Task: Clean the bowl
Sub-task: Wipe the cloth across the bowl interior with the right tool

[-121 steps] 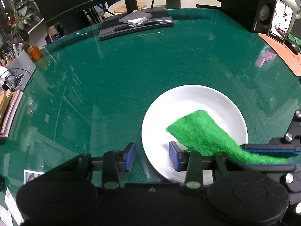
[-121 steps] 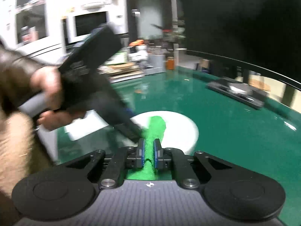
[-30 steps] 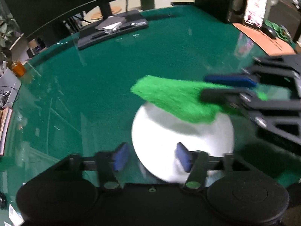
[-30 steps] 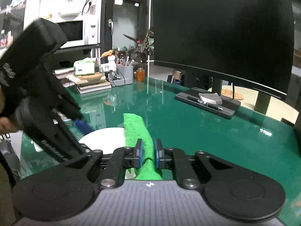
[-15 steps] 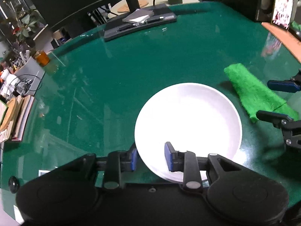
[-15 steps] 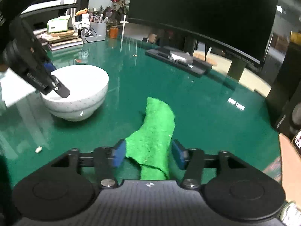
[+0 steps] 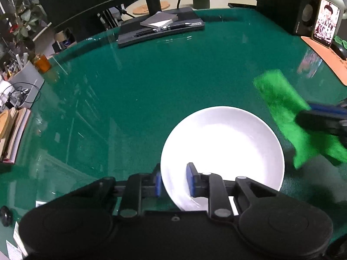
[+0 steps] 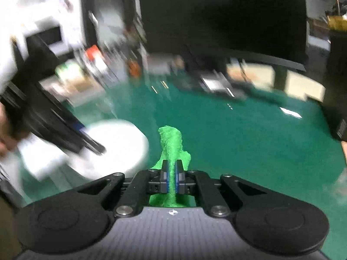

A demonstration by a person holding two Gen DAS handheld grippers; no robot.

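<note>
The left gripper [image 7: 173, 183] clamps the near rim of the white bowl [image 7: 223, 143], tilted steeply down over the green table [image 7: 151, 91]. Just beside the bowl, the right gripper [image 8: 171, 178], nearly level, pinches the green cloth [image 8: 172, 145] after closing.

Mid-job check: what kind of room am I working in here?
Probably an office or lab desk: a green glass-topped table with a large monitor's stand, a speaker and a propped phone beside the white bowl.
</note>
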